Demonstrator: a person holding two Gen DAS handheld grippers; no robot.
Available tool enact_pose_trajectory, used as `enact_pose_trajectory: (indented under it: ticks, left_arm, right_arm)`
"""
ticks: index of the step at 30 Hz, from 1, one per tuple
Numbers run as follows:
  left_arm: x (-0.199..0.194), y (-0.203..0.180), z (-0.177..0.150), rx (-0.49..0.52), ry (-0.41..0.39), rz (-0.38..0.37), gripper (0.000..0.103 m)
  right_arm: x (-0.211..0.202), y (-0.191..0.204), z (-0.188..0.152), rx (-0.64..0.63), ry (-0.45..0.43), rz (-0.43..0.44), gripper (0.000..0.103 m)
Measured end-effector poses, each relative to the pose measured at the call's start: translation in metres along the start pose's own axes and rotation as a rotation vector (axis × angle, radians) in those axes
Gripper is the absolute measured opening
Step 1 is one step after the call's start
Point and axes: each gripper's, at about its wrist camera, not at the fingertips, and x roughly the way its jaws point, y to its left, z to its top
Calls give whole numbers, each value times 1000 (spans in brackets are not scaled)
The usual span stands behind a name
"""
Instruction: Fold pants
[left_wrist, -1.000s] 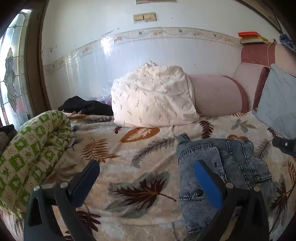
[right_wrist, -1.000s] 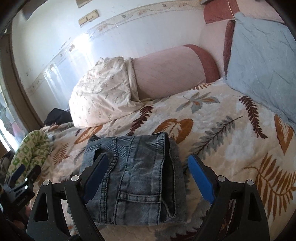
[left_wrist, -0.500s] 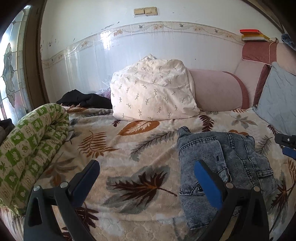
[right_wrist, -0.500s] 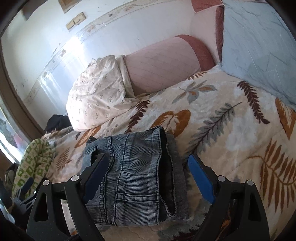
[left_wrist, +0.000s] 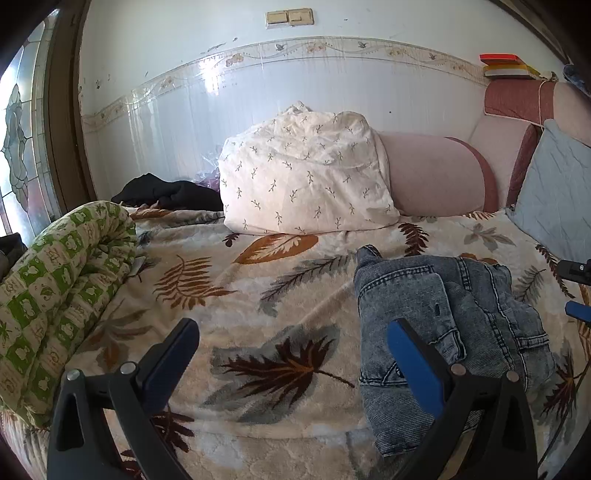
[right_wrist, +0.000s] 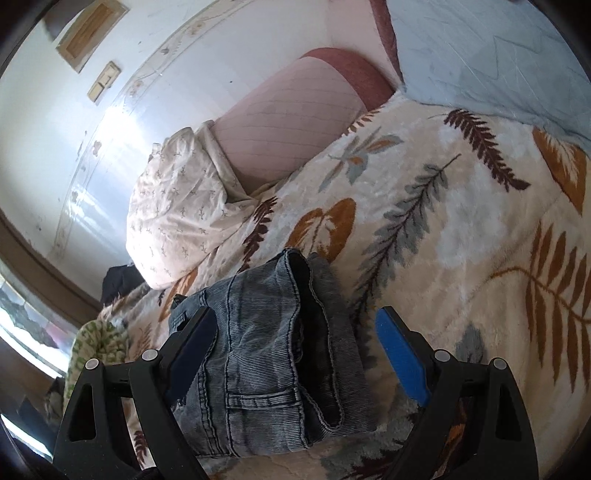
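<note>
A pair of grey-blue denim pants (left_wrist: 450, 332) lies folded in a compact stack on the leaf-patterned blanket (left_wrist: 258, 295). In the right wrist view the pants (right_wrist: 273, 354) sit just ahead of my right gripper (right_wrist: 295, 350), between its open blue pads. My left gripper (left_wrist: 291, 347) is open and empty, above the blanket to the left of the pants. The right gripper's tips show at the right edge of the left wrist view (left_wrist: 578, 291).
A white patterned duvet bundle (left_wrist: 306, 184) and a pink bolster (left_wrist: 436, 173) lie at the back by the wall. A green-checked rolled quilt (left_wrist: 55, 288) lies at the left. A grey-blue pillow (left_wrist: 554, 214) leans at the right. Dark clothing (left_wrist: 166, 192) lies at the back left.
Both grippers have drawn back and tilted upward a little. The right wrist view has rolled and shows more of the wall. The pants have not moved.
</note>
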Motion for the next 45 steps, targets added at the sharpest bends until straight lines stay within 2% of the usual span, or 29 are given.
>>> enact_pose_trajectory:
  ticks: [45]
  left_arm:
    - [19,7,-6,-5,66,-16,103]
  right_arm:
    - [0,0,4,-26,30,1,88]
